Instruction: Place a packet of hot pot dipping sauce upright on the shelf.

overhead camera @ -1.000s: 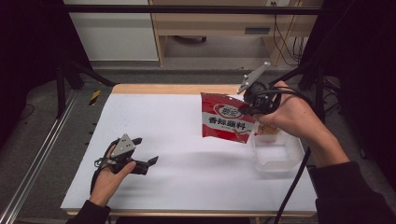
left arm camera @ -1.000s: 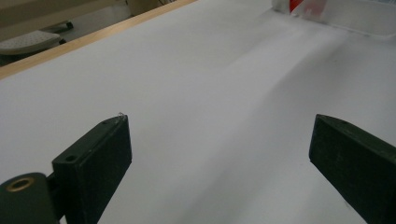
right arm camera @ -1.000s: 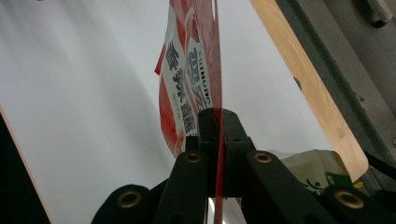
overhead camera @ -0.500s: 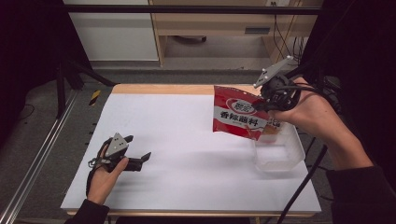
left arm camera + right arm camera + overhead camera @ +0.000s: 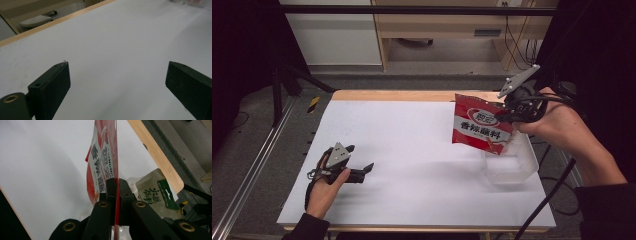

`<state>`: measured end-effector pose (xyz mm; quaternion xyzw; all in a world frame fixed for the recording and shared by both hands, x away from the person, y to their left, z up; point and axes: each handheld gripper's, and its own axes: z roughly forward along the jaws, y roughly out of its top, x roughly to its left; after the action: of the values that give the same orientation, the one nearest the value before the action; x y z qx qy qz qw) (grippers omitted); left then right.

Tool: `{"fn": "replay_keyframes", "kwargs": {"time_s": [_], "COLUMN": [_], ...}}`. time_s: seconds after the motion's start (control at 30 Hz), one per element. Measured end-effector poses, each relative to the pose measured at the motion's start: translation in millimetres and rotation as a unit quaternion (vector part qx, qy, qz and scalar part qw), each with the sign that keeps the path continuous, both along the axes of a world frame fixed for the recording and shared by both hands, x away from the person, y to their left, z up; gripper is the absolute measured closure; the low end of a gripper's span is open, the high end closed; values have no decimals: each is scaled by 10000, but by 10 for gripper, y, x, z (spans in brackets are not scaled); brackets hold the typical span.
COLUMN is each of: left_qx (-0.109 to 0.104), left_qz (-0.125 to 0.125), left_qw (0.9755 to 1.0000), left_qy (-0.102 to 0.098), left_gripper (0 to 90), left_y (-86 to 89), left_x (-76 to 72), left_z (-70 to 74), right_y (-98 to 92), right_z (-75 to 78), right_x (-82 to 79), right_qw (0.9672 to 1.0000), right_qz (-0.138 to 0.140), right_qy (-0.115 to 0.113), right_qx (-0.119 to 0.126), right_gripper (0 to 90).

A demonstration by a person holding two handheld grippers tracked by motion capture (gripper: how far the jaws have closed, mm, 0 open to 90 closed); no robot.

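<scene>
Pouch [image 5: 482,128], red and white with dark lettering, hangs in the air at about three o'clock of the white table [image 5: 412,150] in the high view, pinched along its upper right edge by the right gripper [image 5: 507,112], whose jaws are pressed together on the thin foil. In the right gripper view the pouch [image 5: 102,165] rises straight up at twelve o'clock from between the two black jaws, edge-on to the camera. Its lower corner dangles just above a clear plastic container [image 5: 508,167] standing at five o'clock from the gripper, close to the table's right edge. Inside or beside that container, at three o'clock in the right gripper view, lies a pale packet with a green label [image 5: 157,195]; which of the two I cannot tell.

Across the table, at eight o'clock in the high view, the left gripper [image 5: 362,172] rests low on the surface near the front edge, its jaws spread wide with bare tabletop between them. The middle of the table, from nine o'clock of the pouch over to the left gripper, is open white surface. The wooden rim [image 5: 402,95] runs along the far edge at twelve o'clock.
</scene>
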<state>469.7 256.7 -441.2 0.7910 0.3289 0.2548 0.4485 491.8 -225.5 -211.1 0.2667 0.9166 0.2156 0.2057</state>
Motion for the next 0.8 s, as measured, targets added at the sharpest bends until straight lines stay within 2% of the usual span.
{"fn": "replay_keyframes", "kwargs": {"time_s": [0.43, 0.8], "left_qx": [-26, -27], "left_qz": [-7, 7], "left_qw": [10000, 10000], "left_qy": [48, 43], "left_gripper": [51, 51], "left_y": [21, 22], "left_x": [9, 13], "left_z": [0, 0], "right_y": [-402, -769], "right_z": [-96, -236], "right_x": [-137, -237], "right_qw": [9994, 9980], "right_qz": [-341, -608], "right_qy": [21, 144], "right_qx": [92, 130], "right_gripper": [900, 900]}}
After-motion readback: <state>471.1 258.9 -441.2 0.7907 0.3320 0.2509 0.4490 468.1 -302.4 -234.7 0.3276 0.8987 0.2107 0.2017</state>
